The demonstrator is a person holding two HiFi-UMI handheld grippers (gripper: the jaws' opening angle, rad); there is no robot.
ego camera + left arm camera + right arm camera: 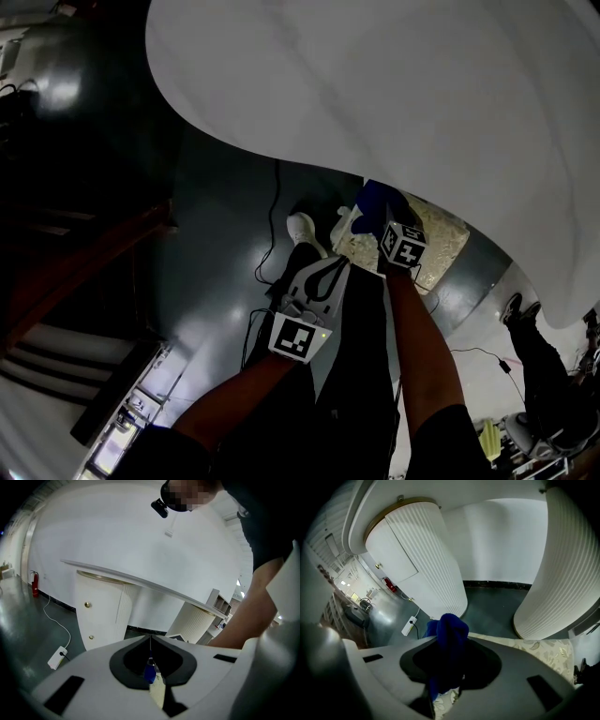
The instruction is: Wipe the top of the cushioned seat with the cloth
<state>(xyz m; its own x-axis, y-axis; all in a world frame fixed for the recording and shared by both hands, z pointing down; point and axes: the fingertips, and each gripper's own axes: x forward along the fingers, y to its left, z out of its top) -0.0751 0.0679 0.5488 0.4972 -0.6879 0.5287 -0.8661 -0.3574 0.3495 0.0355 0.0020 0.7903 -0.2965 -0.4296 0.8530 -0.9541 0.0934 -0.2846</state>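
The right tool (450, 666) was clamped on a bunched deep-blue cloth (449, 634), whose folds bulged up between its jaws and spilled a little to one side. In the head view that cloth sat over the near edge of the cream cushioned seat with a leaf pattern (446, 242). Neither view showed whether cloth and cushion were touching. The same patterned fabric showed beyond and beneath the right tool in its own view. The left tool (150, 645) had its jaws pressed together, tips meeting in a thin line and holding nothing. A small sliver of blue showed low in the gap behind them, too small to identify. In the head view the left tool hung just beside the right one, nearer the person, above the glossy grey floor (216, 253). A white sneaker (302, 228) stood just beside the seat, and a thin black cable (275, 211) trailed across the floor. A broad white curved worktop (375, 84) filled the upper part of that view, and ribbed white pedestals (567, 569) stood beyond the seat.
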